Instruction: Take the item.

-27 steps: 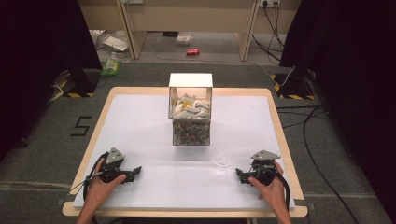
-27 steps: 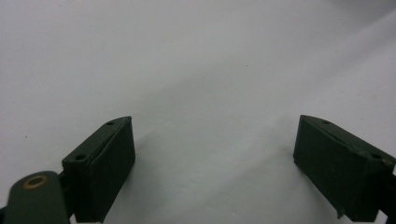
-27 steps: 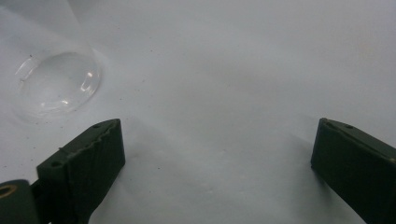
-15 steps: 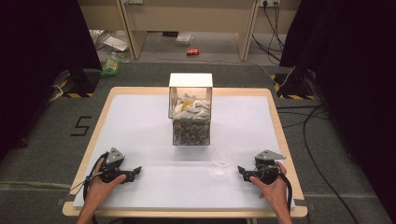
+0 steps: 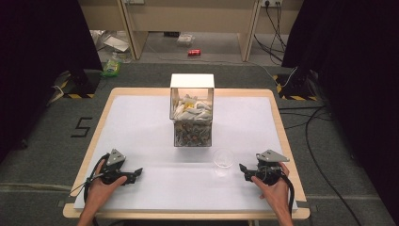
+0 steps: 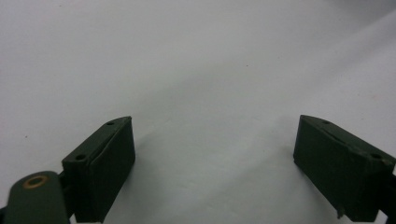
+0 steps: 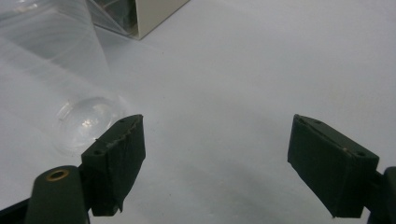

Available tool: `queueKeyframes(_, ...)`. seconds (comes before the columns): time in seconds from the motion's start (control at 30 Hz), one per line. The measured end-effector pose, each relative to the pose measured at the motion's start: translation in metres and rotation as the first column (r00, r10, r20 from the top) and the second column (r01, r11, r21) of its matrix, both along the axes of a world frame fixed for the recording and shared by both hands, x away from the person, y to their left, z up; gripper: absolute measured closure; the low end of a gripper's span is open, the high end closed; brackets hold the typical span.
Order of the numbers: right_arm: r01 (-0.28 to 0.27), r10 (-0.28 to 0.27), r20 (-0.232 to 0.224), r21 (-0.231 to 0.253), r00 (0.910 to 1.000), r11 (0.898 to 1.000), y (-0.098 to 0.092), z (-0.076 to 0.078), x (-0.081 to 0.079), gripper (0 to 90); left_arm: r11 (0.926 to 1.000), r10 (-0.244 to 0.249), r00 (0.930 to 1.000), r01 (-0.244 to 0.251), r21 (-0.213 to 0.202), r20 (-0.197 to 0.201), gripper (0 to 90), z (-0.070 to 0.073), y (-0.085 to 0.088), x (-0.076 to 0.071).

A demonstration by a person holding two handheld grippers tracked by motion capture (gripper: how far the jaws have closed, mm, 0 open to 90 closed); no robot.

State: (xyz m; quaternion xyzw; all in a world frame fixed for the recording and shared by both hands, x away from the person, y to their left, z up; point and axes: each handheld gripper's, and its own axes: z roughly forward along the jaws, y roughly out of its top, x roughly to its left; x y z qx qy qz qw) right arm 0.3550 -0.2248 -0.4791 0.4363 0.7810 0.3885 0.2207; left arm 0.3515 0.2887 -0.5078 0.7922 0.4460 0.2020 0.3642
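A clear plastic cup (image 5: 223, 158) stands upright on the white table (image 5: 141, 122), in front of and slightly right of a clear box (image 5: 192, 110) filled with small packets. My right gripper (image 5: 244, 170) rests near the table's front right, a short way right of the cup, jaws wide open and empty. In the right gripper view the cup (image 7: 70, 79) rises just beyond the left jaw, outside the gap (image 7: 217, 163). My left gripper (image 5: 136, 173) lies at the front left, pointing right, open with nothing between its jaws (image 6: 215, 163).
The box has a white lid and stands at the table's middle. Wooden table edges frame the white surface. Cables trail from both grippers off the front edge. Beyond the table are floor clutter, a red can (image 5: 194, 52) and dark curtains on both sides.
The right gripper has shifted slightly right and toward the front edge. The left gripper and the cup have stayed where they were.
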Motion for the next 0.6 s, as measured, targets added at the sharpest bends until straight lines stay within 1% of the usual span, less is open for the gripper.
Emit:
queueKeyframes(0.17,0.006,-0.006,0.018,0.0,0.9998,1.0,0.001,0.005,-0.001,20.6,1.0,0.0,1.0,0.0,-0.001,-0.001,12.0,0.0,0.0,0.0)
queueKeyframes(0.2,0.011,-0.011,0.031,-0.004,0.9995,1.0,0.0,0.007,0.0,20.8,1.0,0.0,1.0,0.0,0.0,0.0,12.0,0.0,0.0,0.0)
queueKeyframes(0.37,0.018,-0.018,0.044,-0.005,0.9989,1.0,-0.002,0.013,0.002,21.6,1.0,0.0,1.0,0.0,-0.001,-0.001,12.0,0.0,0.0,0.0)
queueKeyframes(0.4,0.023,-0.023,0.054,-0.003,0.9983,1.0,-0.003,0.016,0.004,21.9,1.0,0.0,1.0,0.0,0.0,0.0,12.0,0.0,0.0,0.0)
queueKeyframes(0.53,0.032,-0.031,0.068,-0.004,0.9972,0.999,-0.005,0.022,0.005,23.2,1.0,0.0,1.0,0.0,0.0,0.0,12.0,0.0,0.0,0.0)
queueKeyframes(0.6,0.035,-0.035,0.069,-0.003,0.997,0.999,-0.005,0.024,0.006,23.4,1.0,0.0,1.0,0.0,0.0,0.0,12.0,0.0,0.0,0.0)
